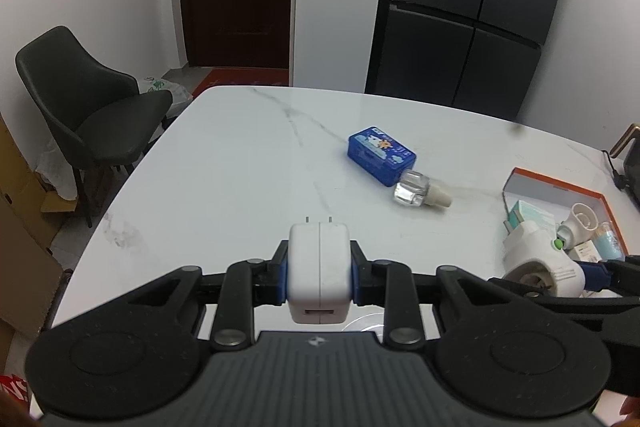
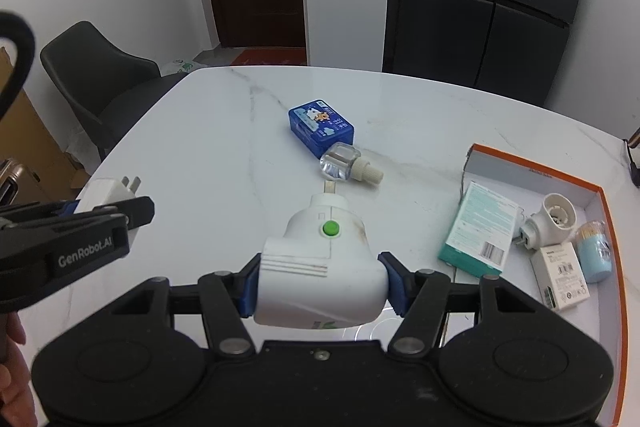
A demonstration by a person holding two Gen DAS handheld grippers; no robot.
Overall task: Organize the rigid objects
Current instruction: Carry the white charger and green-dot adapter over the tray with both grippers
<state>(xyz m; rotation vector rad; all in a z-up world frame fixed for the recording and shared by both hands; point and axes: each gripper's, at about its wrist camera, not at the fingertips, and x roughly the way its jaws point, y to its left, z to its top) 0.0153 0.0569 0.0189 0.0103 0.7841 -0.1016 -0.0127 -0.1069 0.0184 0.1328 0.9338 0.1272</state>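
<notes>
The charger (image 1: 319,267), a white block with two prongs pointing away from the camera, sits clamped across its flat sides between the blue pads of the left gripper (image 1: 319,273), lifted clear of the table (image 1: 224,163); holding it by the broad faces likely keeps it from twisting. The right gripper (image 2: 320,285) is closed on a white plug-in heater (image 2: 320,267) with a green button (image 2: 331,228), pads on its wide body (the plug end points forward).

Taking the orange-rimmed box (image 2: 536,169) as landmark: the heater hangs left of it and nearer the camera, and the charger is further left again, well apart from the box. Inside the box already lie a teal carton (image 2: 478,229), a second white heater (image 2: 554,219), a small white carton (image 2: 562,281) and a pale blue tub (image 2: 596,253), so the box seems to be the collecting place and both held things are probably headed there. The free floor is at its near end.

Still out on the table, left of the box and farther away, a blue tin (image 2: 321,127) lies touching a clear refill bottle (image 2: 348,165). Both remain to be gathered.
</notes>
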